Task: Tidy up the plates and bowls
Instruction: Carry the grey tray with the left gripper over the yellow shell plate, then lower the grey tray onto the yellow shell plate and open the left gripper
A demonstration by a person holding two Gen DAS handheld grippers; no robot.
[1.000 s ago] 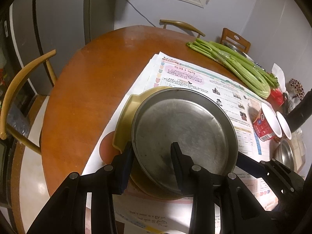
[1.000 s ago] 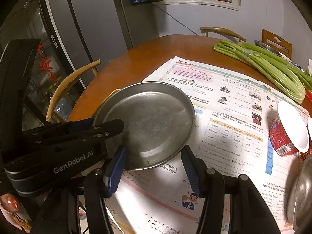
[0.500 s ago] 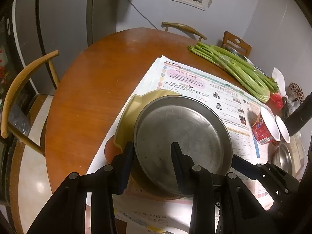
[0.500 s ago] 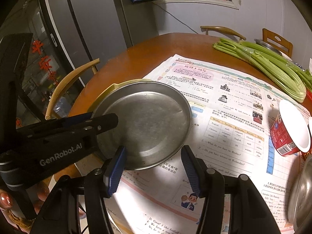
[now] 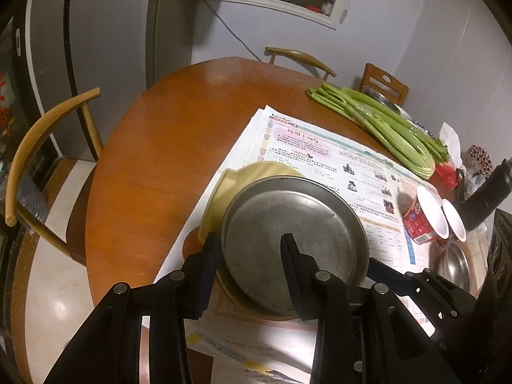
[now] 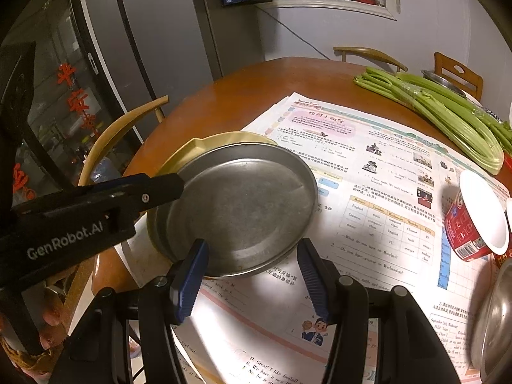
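The left gripper point(image 5: 251, 248) pinches the near rim of the round steel plate point(image 5: 294, 236), stacked on a yellow plastic dish point(image 5: 230, 185) at six o'clock; right gripper point(image 6: 252, 270) spread wide.

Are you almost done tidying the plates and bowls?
Not quite. Done: the metal plate sits on the yellow plate. In hand: the left gripper straddles the metal plate's rim, one finger inside and one outside, though I cannot tell whether it is pinching. The right gripper is open and empty. Left: the metal bowl and two red cups lie apart.
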